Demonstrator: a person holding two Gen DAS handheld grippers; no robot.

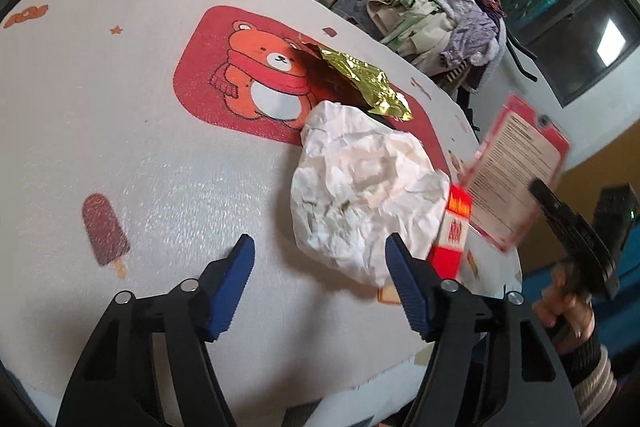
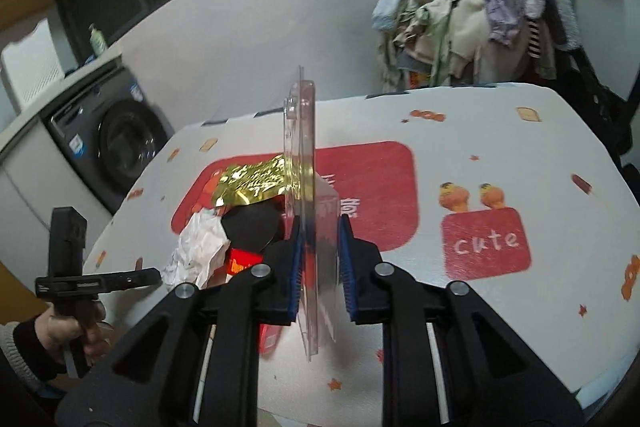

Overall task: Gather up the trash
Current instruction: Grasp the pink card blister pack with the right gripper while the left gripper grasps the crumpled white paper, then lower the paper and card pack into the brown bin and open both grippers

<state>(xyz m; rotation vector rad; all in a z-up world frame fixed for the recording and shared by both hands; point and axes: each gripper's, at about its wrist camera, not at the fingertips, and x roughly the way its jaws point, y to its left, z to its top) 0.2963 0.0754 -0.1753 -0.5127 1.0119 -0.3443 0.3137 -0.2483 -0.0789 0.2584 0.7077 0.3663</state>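
Note:
A crumpled white paper [image 1: 360,195] lies on the patterned table [image 1: 120,107], with a gold foil wrapper [image 1: 360,83] behind it and a red box [image 1: 452,235] at its right. My left gripper [image 1: 320,263] is open just in front of the paper, its right fingertip at the paper's edge. My right gripper [image 2: 319,251] is shut on a clear plastic blister pack [image 2: 304,167] with a red card back, held upright above the table; the pack shows in the left wrist view [image 1: 516,171]. The paper [image 2: 196,247], foil [image 2: 252,183] and red box [image 2: 240,263] lie left of it.
A heap of clothes [image 1: 432,11] on a rack stands behind the table, also in the right wrist view [image 2: 472,11]. A washing machine [image 2: 116,147] stands at the far left. A black flat piece [image 2: 250,227] lies by the foil. The table's right edge [image 1: 512,267] is near the red box.

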